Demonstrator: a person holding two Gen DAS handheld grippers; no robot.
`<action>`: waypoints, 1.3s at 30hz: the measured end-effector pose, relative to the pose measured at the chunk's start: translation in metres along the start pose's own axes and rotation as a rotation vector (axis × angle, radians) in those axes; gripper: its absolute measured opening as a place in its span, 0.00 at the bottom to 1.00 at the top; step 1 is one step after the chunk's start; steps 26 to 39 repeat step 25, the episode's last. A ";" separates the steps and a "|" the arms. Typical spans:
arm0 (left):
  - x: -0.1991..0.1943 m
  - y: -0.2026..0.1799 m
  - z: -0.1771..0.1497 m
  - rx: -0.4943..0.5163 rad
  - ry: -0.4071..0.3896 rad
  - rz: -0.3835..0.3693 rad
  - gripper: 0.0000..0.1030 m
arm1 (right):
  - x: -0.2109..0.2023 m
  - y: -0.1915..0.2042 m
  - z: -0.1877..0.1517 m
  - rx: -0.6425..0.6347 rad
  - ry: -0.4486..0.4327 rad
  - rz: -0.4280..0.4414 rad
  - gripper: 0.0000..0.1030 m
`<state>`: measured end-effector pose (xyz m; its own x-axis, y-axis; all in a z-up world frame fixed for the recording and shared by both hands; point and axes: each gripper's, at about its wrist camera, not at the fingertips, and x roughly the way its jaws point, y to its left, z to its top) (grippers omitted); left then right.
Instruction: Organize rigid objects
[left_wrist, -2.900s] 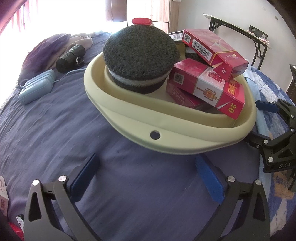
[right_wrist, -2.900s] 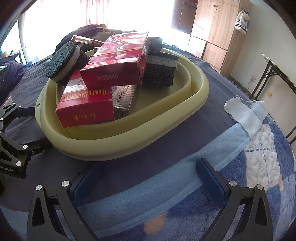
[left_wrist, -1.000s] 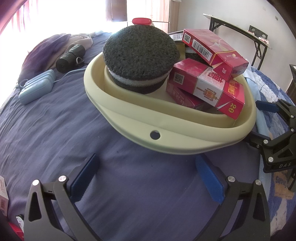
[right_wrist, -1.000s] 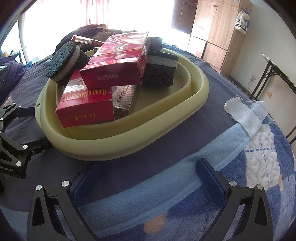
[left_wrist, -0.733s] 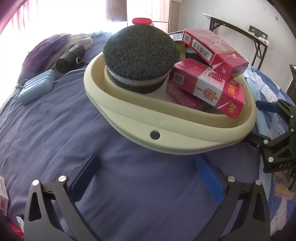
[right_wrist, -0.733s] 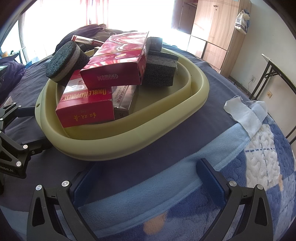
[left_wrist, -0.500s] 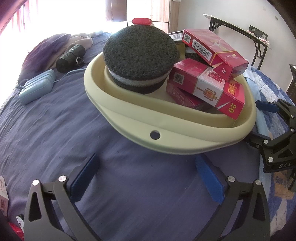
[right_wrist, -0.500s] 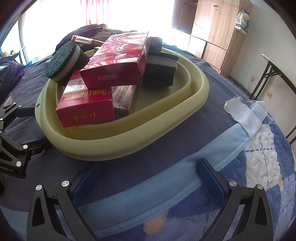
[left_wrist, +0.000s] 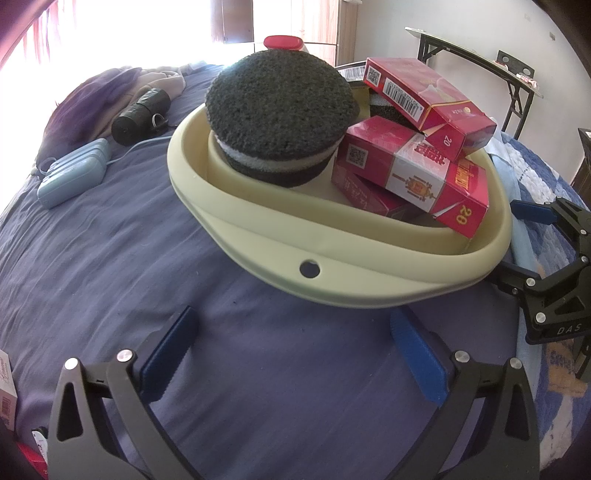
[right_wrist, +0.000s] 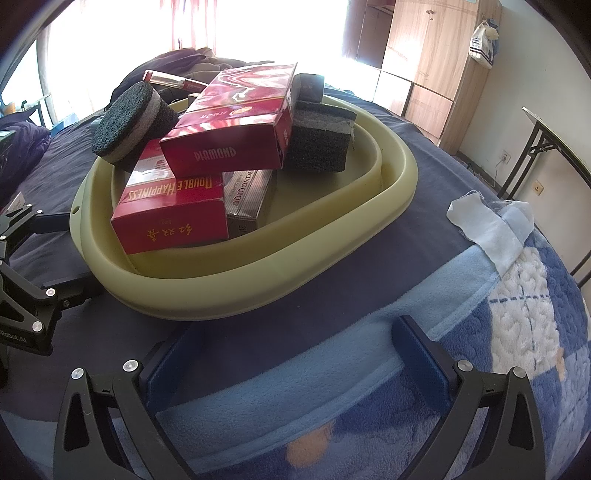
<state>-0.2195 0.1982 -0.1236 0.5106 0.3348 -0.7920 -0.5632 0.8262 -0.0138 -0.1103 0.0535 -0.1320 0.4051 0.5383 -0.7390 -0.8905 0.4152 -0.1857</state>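
A pale yellow basin (left_wrist: 332, 273) (right_wrist: 332, 229) rests on the bed. It holds stacked red cigarette cartons (left_wrist: 410, 173) (right_wrist: 229, 144), a round dark scouring pad (left_wrist: 280, 107) (right_wrist: 125, 118) and a square dark sponge (right_wrist: 319, 138). My left gripper (left_wrist: 291, 347) stands open on the blue sheet just short of the basin's near rim, nothing between its fingers. My right gripper (right_wrist: 295, 358) is open too, resting on the light blue blanket beside the basin. Each gripper shows at the edge of the other's view: the right gripper (left_wrist: 532, 243) and the left gripper (right_wrist: 48, 251).
A light blue case (left_wrist: 72, 177) with a cord and a black cylinder (left_wrist: 140, 114) lie on the sheet left of the basin, with clothes behind. A small carton (left_wrist: 7, 395) sits at the left edge. A white cloth scrap (right_wrist: 487, 229) lies on the patterned blanket. A wardrobe (right_wrist: 432, 62) stands behind.
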 end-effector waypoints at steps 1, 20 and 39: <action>0.000 0.000 0.000 0.000 0.000 0.000 1.00 | 0.000 -0.001 0.001 0.000 0.000 0.000 1.00; 0.001 0.000 0.000 -0.008 -0.004 -0.010 1.00 | 0.000 -0.001 0.001 0.000 0.000 0.000 1.00; 0.001 0.001 0.000 -0.001 -0.001 -0.001 1.00 | 0.000 0.000 0.000 0.000 0.000 0.000 1.00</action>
